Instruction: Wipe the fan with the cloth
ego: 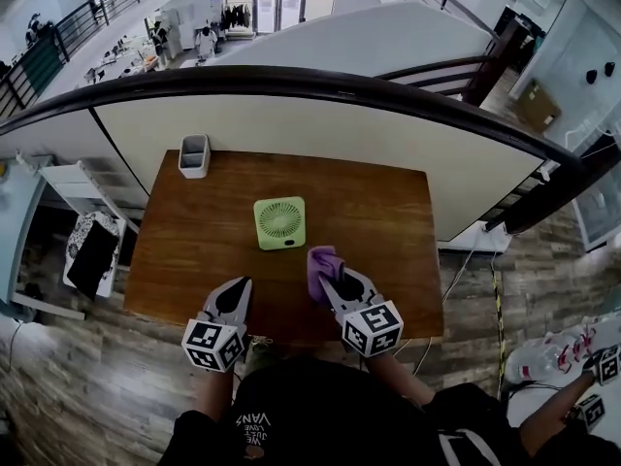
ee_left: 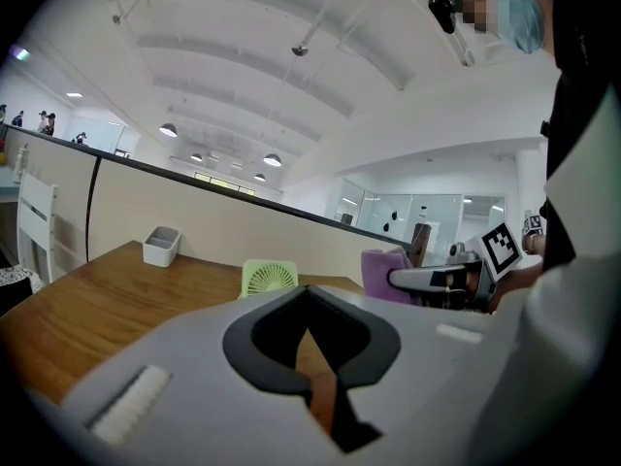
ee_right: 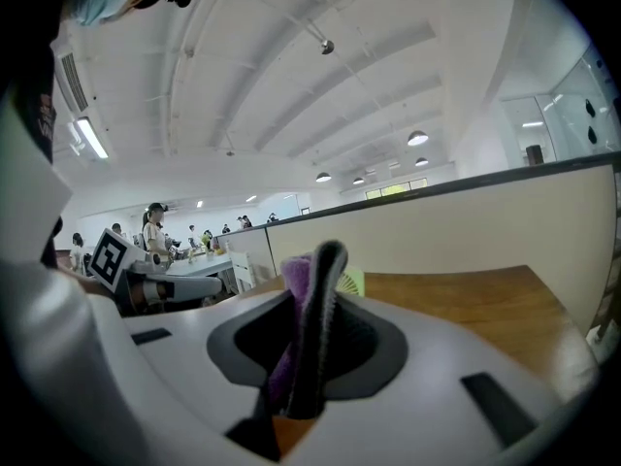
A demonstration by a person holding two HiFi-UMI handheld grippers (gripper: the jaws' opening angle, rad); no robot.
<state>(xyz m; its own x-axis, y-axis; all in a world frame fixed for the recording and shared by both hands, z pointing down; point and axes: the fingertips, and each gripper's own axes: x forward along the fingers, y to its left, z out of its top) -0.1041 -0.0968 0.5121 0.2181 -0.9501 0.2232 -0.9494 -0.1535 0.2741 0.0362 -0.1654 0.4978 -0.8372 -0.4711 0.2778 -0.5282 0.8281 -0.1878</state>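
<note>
Purple cloth [ego: 321, 263] sits bunched in the tightly clamped jaws of the right hand-held gripper [ego: 335, 280], over the wooden counter [ego: 388, 212]. It is on the person's side of the green fan [ego: 279, 223] and a little to its right, near it but apart. The fan sits about mid-counter, its round grille facing the person. The left hand-held gripper [ego: 240, 287] hovers by the counter's near edge, jaws clenched together with nothing between them. A white cup [ego: 194, 156] stands at the far left corner.
</note>
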